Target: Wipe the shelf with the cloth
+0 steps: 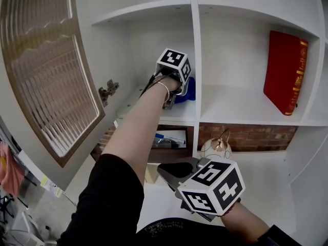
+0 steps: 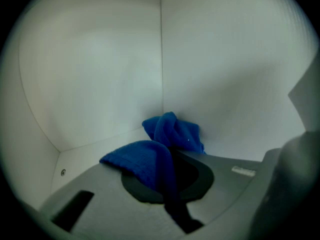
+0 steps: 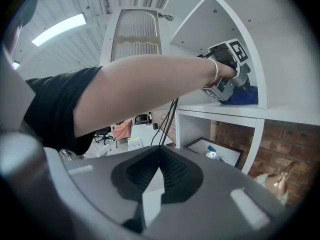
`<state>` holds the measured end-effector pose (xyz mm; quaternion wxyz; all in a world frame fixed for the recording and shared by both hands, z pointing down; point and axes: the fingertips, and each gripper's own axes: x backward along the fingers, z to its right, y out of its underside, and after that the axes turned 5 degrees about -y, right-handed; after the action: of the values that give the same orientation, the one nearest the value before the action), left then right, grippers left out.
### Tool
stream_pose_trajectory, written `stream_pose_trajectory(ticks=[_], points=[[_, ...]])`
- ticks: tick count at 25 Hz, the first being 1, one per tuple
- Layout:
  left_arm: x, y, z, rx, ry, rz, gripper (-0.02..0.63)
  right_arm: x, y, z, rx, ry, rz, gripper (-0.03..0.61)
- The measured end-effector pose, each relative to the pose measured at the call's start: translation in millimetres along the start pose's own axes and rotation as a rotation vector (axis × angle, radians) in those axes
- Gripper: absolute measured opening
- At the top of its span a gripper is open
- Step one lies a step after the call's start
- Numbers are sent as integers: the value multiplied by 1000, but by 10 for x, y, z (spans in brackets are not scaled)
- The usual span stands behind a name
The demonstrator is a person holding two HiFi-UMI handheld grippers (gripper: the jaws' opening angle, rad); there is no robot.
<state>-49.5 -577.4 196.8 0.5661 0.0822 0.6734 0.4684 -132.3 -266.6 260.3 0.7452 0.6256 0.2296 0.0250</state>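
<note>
A blue cloth (image 2: 167, 146) lies bunched in the back right corner of a white shelf compartment (image 2: 95, 154). My left gripper (image 2: 170, 189) is shut on one fold of it, and the rest rests against the side wall. In the head view my left arm reaches into that compartment, where the left gripper (image 1: 179, 92) holds the cloth (image 1: 189, 89) on the shelf board (image 1: 138, 105) by the upright divider (image 1: 196, 60). The right gripper (image 1: 166, 174) hangs low in front of my body, away from the shelf. Its jaws (image 3: 159, 171) are shut with nothing between them.
A cabinet door (image 1: 48, 81) with ribbed glass stands open at the left, its hinge (image 1: 108, 90) by the compartment's mouth. A red book (image 1: 284, 70) leans in the right compartment. Below are a framed picture (image 1: 169, 137), a round white ornament (image 1: 216, 147) and a brick back wall (image 1: 256, 136).
</note>
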Motion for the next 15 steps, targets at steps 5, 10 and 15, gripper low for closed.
stream_pose_trajectory(ticks=[5,10,15], points=[[128,56,-371,-16,-94,29,8,-96,8,-89,18,-31,-17,3],[328,295,-922,145,-196,13,8,-189,60,-205,35,-68,-41,4],[457,467,-1186,157,-332,-22,8,-175,50,-295,55,-85,-37,3]])
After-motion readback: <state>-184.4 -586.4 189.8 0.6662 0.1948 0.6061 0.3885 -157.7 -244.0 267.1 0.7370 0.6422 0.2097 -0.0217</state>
